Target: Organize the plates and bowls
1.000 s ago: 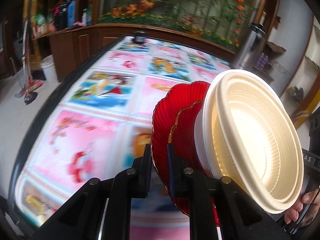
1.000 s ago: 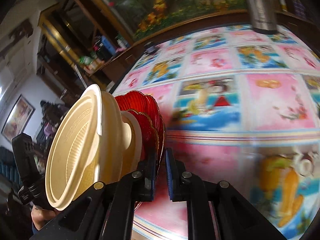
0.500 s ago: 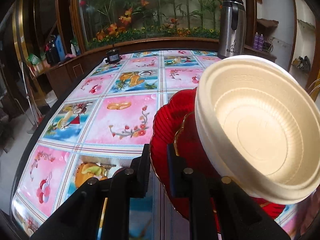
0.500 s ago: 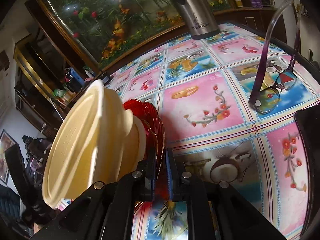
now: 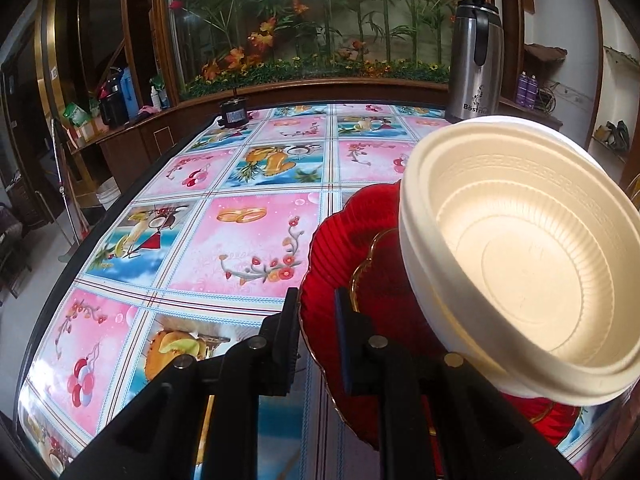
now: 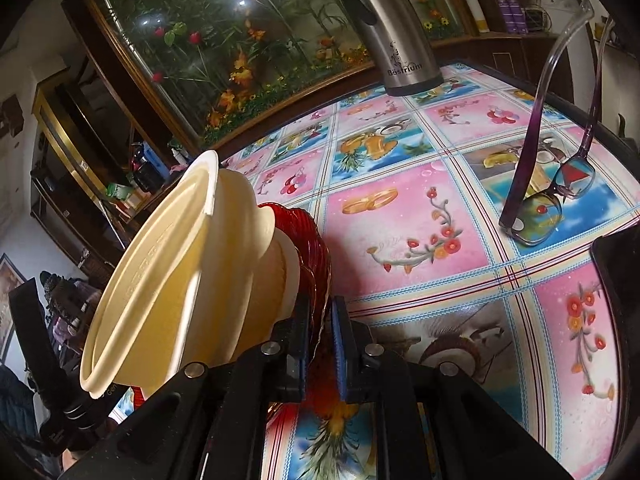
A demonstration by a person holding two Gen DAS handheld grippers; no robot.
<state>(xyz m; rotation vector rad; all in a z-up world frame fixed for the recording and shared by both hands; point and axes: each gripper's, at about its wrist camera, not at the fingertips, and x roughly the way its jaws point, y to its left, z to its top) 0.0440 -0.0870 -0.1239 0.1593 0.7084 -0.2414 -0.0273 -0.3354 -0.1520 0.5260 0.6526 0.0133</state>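
A stack of red ribbed plates with gold edges carries nested cream bowls, and the whole stack hangs tilted above the table. My left gripper is shut on the left rim of the red plates. In the right wrist view my right gripper is shut on the opposite rim of the red plates. There the cream bowls lean away to the left. The far side of the plates is hidden behind the bowls.
The table wears a glossy pink and blue picture cloth. A steel thermos stands at the back right. Purple-framed glasses lie at the right, beside a dark object on the edge. A small black device sits at the far edge.
Both grippers swung round together with the stack, from the table's left end toward its middle and the thermos. In the last half second they have held still.
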